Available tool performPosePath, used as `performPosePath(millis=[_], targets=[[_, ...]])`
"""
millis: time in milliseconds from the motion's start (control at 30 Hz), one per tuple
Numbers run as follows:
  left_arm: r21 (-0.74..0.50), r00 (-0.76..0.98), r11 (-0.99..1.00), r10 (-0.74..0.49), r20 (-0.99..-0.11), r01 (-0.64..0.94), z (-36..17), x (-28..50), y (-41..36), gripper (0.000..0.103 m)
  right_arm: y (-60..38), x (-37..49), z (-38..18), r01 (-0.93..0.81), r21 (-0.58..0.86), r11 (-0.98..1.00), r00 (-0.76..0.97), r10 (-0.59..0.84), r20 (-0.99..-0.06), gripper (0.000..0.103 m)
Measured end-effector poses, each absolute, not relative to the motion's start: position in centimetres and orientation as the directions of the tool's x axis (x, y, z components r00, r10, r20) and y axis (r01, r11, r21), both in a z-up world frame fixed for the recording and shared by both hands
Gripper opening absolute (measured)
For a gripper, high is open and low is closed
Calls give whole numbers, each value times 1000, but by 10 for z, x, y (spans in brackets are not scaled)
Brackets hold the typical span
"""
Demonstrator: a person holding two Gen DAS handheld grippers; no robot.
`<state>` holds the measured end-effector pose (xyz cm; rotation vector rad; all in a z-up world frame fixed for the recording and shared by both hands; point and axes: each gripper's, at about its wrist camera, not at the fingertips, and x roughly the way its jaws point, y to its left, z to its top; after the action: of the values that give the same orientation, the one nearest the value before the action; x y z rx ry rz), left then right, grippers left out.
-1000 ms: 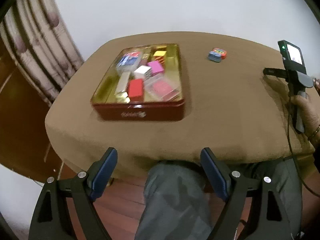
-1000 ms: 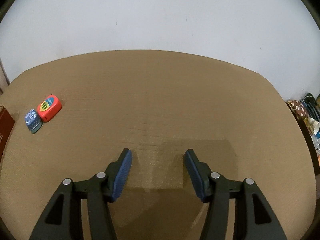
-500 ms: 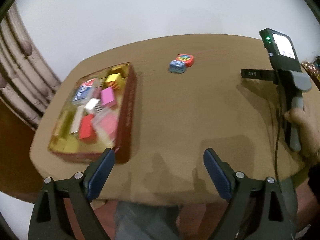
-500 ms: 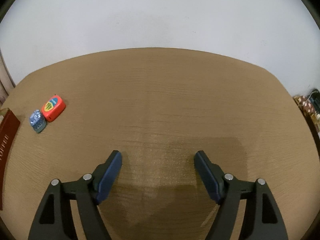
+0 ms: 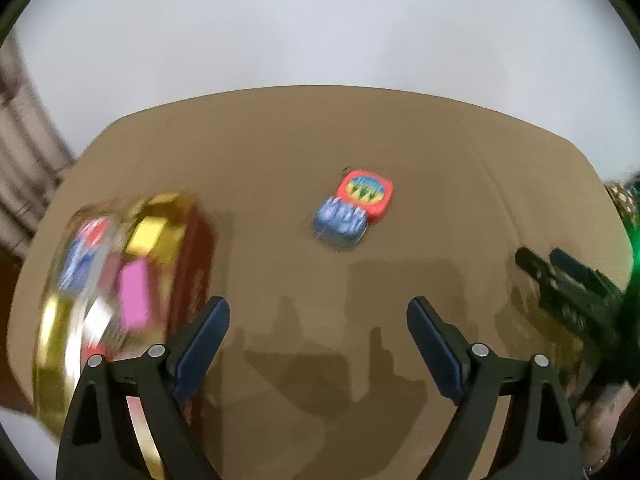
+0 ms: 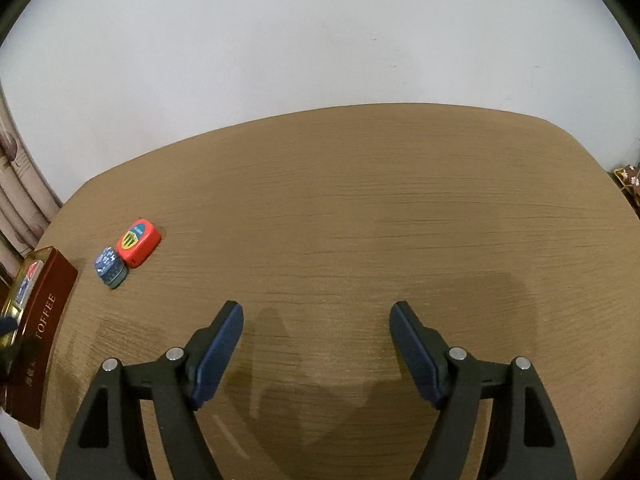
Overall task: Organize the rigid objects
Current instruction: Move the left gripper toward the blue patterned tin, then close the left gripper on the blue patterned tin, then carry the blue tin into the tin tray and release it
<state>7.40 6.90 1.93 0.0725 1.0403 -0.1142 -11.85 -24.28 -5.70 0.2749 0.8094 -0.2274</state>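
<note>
Both grippers, left gripper (image 5: 318,322) and right gripper (image 6: 316,326), gape empty beside the "TOFFEE"-lettered tin (image 6: 44,320).

The left tongs (image 5: 318,338) gape wide above the counter (image 5: 280,152). A blurred tin (image 5: 192,280) of colourful blocks sits at nine o'clock. A red block (image 5: 366,194) touches a blue block (image 5: 339,226) at twelve.

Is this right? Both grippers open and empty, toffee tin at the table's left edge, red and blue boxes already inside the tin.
Not quite. The red box and blue box sit out on the table, touching each other, apart from the toffee tin; the right wrist view shows it clearly. The rest holds: left gripper and right gripper are open and empty.
</note>
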Motion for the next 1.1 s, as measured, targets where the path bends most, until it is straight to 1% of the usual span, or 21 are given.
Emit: performPosePath(millis=[133, 300, 533, 667, 800, 833, 867, 900, 933, 967, 1100], targets=[[-1, 460, 979, -96, -883, 203, 5, 113, 61, 88, -253, -127, -54, 296, 179, 938, 679, -75, -730, 78], [-3, 437, 964, -123, -891, 265, -5, 136, 55, 88, -261, -131, -50, 288, 193, 938, 684, -60, -727, 78], [100, 442, 930, -71, -894, 353, -15, 151, 36, 88, -264, -135, -46, 287, 194, 938, 684, -59, -727, 78], [102, 421, 922, -71, -904, 373, -22, 164, 33, 88, -262, -134, -46, 289, 194, 938, 684, -60, -727, 78], [72, 408, 929, -89, -909, 363, -24, 173, 33, 87, -266, -136, -44, 289, 191, 938, 682, -62, -729, 78], [66, 402, 931, -90, -911, 358, -26, 174, 35, 80, -266, -136, -44, 289, 191, 938, 682, -61, -729, 78], [52, 394, 934, -98, -914, 354, -27, 167, 40, 64, -265, -136, -44, 289, 191, 938, 682, -61, -729, 78], [17, 378, 932, -130, -917, 361, -28, 167, 41, 58, -267, -137, -44, 289, 191, 938, 682, -62, -729, 78], [-17, 373, 932, -162, -914, 363, -26, 166, 42, 48, -266, -136, -44, 289, 192, 938, 682, -61, -729, 78], [-21, 375, 932, -166, -912, 363, -25, 165, 42, 41, -266, -136, -44, 289, 191, 938, 682, -62, -729, 78], [-18, 379, 926, -172, -909, 377, -23, 153, 36, 40, -266, -134, -44, 290, 189, 938, 680, -62, -731, 78]])
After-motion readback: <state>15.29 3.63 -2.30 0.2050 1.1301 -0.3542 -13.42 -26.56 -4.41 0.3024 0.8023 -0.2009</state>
